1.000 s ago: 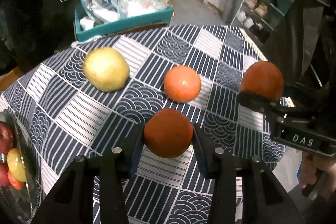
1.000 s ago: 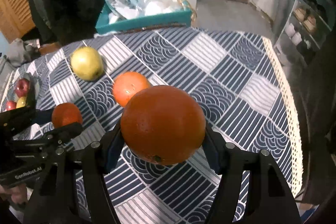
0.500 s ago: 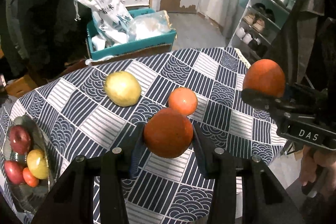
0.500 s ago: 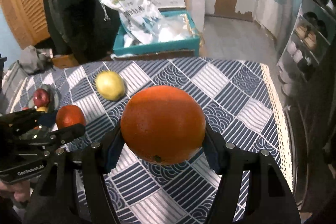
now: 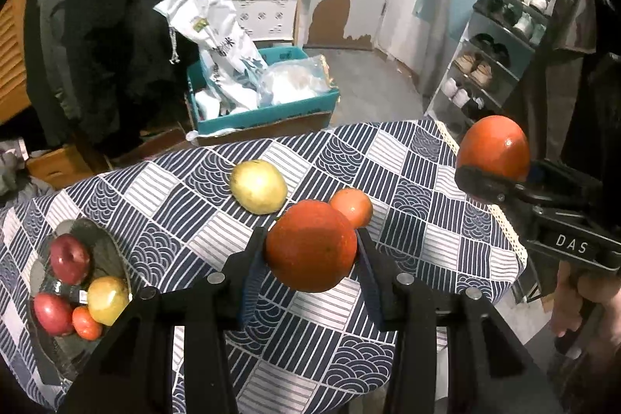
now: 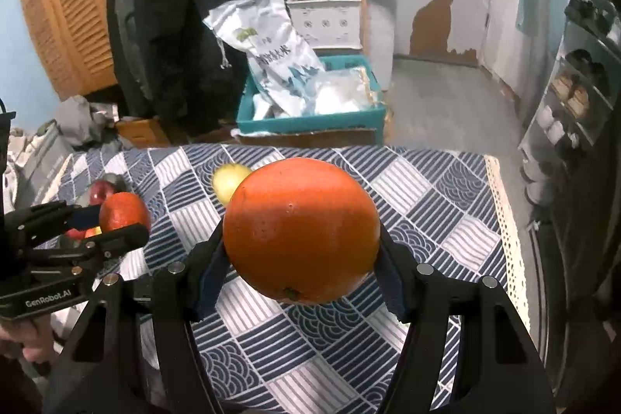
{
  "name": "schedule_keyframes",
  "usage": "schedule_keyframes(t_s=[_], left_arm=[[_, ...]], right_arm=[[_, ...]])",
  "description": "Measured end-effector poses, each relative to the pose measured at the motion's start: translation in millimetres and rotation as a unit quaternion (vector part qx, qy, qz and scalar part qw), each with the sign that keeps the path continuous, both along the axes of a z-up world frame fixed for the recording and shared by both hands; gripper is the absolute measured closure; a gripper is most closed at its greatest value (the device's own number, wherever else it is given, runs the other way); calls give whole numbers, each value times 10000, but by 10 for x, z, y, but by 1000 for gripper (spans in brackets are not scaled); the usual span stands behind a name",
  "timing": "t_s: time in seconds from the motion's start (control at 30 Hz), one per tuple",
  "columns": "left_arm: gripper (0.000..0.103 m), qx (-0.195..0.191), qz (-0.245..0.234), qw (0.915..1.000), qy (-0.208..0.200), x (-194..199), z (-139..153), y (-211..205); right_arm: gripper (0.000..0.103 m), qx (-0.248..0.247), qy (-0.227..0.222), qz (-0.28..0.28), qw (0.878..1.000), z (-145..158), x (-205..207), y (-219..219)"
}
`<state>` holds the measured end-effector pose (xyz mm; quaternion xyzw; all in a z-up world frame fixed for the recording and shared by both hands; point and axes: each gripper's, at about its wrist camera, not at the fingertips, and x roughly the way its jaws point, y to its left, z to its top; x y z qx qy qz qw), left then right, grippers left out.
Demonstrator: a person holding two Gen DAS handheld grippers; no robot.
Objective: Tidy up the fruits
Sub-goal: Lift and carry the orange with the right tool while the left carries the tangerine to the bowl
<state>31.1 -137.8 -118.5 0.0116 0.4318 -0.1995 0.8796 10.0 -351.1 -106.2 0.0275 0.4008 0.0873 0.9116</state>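
Left gripper [image 5: 310, 251]: jaws clamped on small orange [image 5: 310, 245], held above worktop [image 5: 427, 239].
Right gripper [image 6: 300, 243]: jaws clamped on big orange [image 6: 300, 229], also aloft.
Worktop: pear [image 5: 258, 186], tangerine [image 5: 353, 206] loose mid-cloth.
Plate [image 5: 104, 255]: left edge, holds apples and other fruit.

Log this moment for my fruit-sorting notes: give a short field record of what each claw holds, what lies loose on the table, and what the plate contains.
left claw: shut on an orange
right claw: shut on a larger orange
loose on tablecloth: yellow pear, small orange
glass plate: two red apples, one yellow fruit, one small orange fruit
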Motion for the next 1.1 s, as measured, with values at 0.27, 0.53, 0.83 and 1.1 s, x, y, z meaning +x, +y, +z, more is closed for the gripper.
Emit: schedule_keyframes(t_s=[0.27,0.53,0.83,1.1], left_arm=[[58,-23,162,9998,-110,-69,140,210],[58,-47,285,9993,-220,-161,258,414],[58,-114,567,9980,-254,-164,292,723],[58,-153,881,9957,-224,-164,270,1049]], right_arm=[[36,1,-156,227,9996,153,-2,185],[36,7,-230,468,9986,254,22,439],[36,37,-192,786,9967,288,100,790],[36,30,-107,1097,9939,270,199,1187]])
